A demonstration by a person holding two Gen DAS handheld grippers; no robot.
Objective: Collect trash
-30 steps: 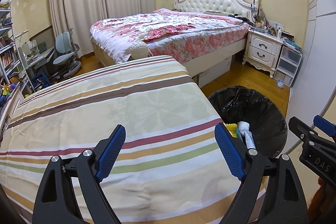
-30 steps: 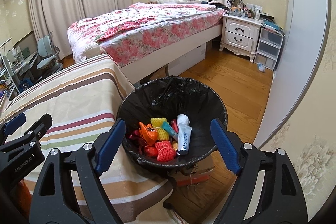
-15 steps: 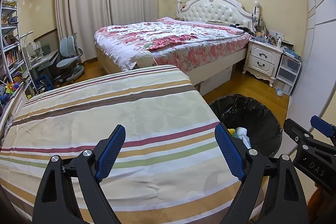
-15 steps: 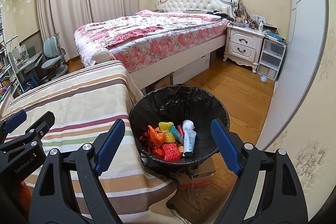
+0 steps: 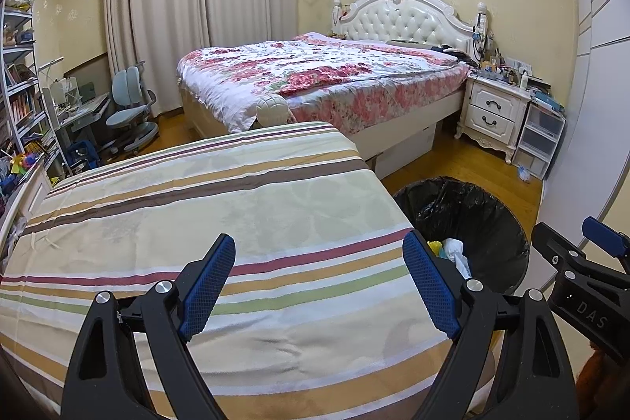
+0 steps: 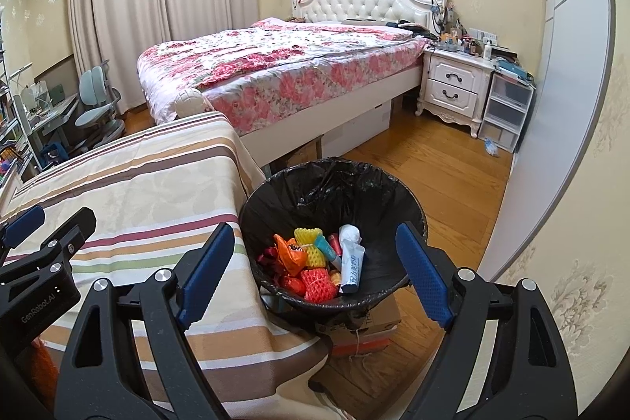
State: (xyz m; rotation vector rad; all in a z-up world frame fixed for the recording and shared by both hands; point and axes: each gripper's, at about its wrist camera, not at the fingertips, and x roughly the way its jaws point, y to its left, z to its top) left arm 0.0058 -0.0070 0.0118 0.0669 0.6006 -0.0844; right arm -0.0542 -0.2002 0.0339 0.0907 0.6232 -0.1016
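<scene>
Both tools (image 5: 319, 282) (image 6: 315, 270) have backed off, trash bin (image 6: 334, 184) now lower in view.

Box (image 6: 364, 327) under bin (image 6: 409, 223) mostly hidden; nightstand clutter (image 5: 508, 69) too small.

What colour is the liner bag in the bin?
Black; the liner bag shows best in the right wrist view.

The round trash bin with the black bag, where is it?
In the right wrist view, the black-lined round trash bin sits centre, on the wooden floor, beside the striped tablecloth.
</scene>
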